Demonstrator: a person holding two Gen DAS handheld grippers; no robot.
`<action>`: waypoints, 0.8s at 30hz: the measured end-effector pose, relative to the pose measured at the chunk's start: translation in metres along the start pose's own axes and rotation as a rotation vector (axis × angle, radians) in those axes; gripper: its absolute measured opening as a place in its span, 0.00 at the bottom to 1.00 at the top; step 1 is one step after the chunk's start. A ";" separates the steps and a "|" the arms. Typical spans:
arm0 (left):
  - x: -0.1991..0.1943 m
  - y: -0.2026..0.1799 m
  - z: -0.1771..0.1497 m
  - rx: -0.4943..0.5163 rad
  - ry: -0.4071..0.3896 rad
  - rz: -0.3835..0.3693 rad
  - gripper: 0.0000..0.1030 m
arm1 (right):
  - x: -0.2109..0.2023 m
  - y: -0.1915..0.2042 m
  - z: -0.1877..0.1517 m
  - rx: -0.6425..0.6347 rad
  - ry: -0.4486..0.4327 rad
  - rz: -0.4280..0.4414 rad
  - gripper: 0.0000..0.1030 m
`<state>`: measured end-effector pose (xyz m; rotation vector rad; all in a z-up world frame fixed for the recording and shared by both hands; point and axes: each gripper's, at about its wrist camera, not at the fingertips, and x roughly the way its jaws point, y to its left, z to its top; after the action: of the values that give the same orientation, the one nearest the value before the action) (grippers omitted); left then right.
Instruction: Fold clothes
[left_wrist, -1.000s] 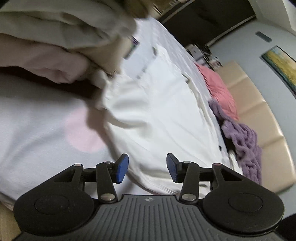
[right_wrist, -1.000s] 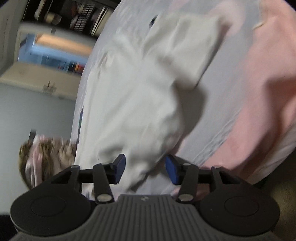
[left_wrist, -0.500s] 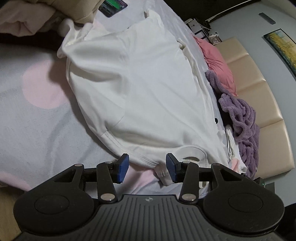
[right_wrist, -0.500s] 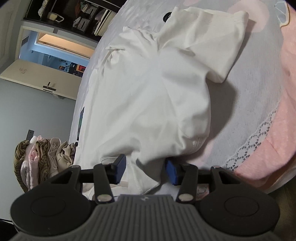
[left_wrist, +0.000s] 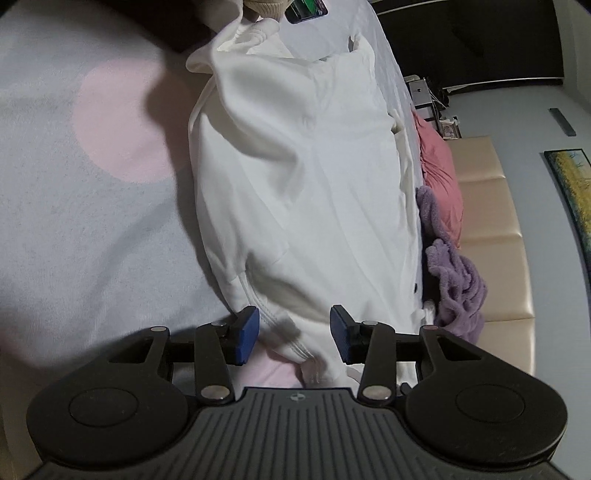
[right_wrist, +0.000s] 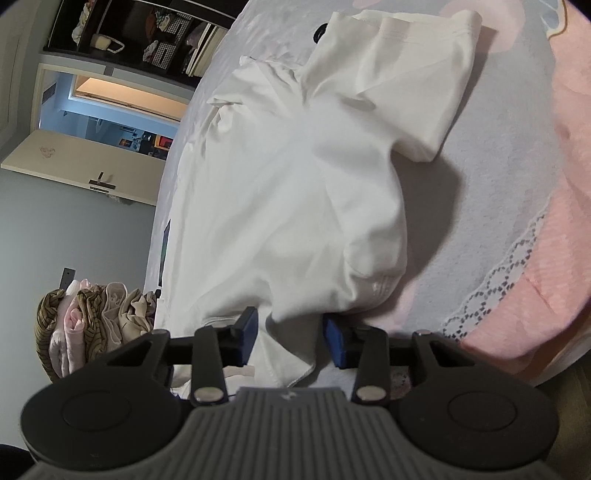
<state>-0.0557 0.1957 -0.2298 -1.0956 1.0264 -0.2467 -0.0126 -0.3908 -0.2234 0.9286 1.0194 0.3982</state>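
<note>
Stretching lengthwise away from both cameras, white shirt (left_wrist: 306, 192) lies flat.

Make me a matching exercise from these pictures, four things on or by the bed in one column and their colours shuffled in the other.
Things:
1. shirt
2. fuzzy throw
3. pillow
4. headboard

Colours:
A. purple
B. beige
C. white
D. pink

Pairs: 1-C, 2-A, 3-D, 4-B
</note>
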 end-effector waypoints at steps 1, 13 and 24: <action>-0.003 0.000 -0.001 -0.003 0.004 0.004 0.38 | -0.001 0.000 0.000 -0.006 0.001 -0.001 0.43; 0.013 -0.006 0.008 -0.030 -0.097 0.055 0.31 | -0.001 -0.001 -0.001 0.003 0.002 0.002 0.41; 0.001 -0.029 0.006 0.137 -0.059 0.046 0.03 | -0.008 0.001 -0.004 -0.060 0.021 0.055 0.03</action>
<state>-0.0419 0.1843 -0.2060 -0.9494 0.9667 -0.2422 -0.0199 -0.3939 -0.2194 0.9017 0.9972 0.4833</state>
